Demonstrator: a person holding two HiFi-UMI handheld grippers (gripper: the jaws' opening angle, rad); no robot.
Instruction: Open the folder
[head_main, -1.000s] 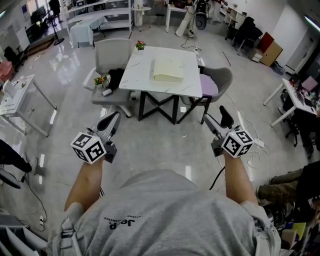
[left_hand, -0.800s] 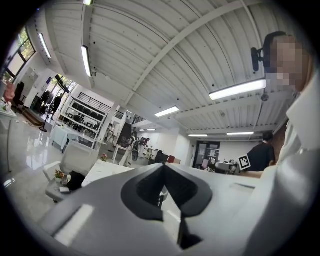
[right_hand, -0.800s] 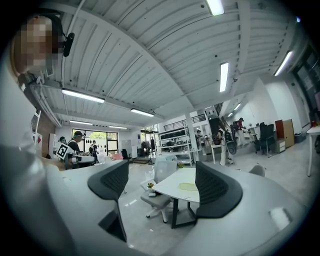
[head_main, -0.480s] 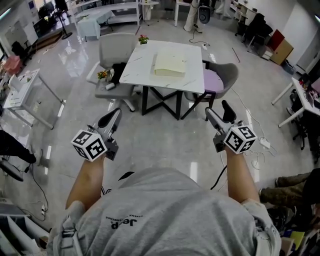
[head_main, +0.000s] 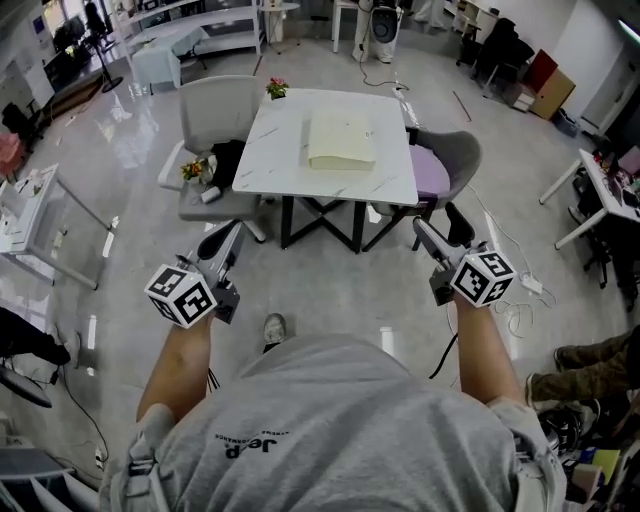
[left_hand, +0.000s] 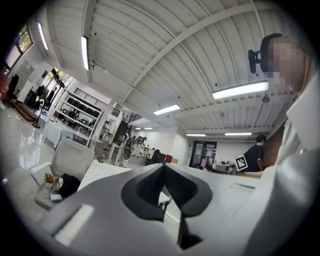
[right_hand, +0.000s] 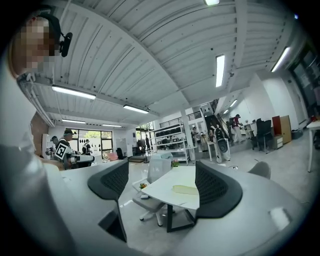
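Observation:
A cream closed folder (head_main: 340, 140) lies flat on the white marble table (head_main: 280, 150), well ahead of both grippers. My left gripper (head_main: 222, 240) hangs over the floor short of the table's left front corner, its jaws meeting at the tips (left_hand: 163, 170), empty. My right gripper (head_main: 441, 228) is held in the air near the table's right front corner, its two pads apart with nothing between them. In the right gripper view (right_hand: 162, 172) the table (right_hand: 165, 195) and the folder (right_hand: 186, 189) show through the gap, far off.
A pale office chair (head_main: 215, 110) stands at the table's left, with a dark item and flowers on its seat. A grey chair with a purple cushion (head_main: 440, 165) is at the right. A small flower pot (head_main: 277, 90) sits on the table's far corner. Cables (head_main: 510, 295) lie on the floor.
The person has stepped closer to the table, and a shoe now shows on the floor. Both grippers keep the same pose, left shut and right open.

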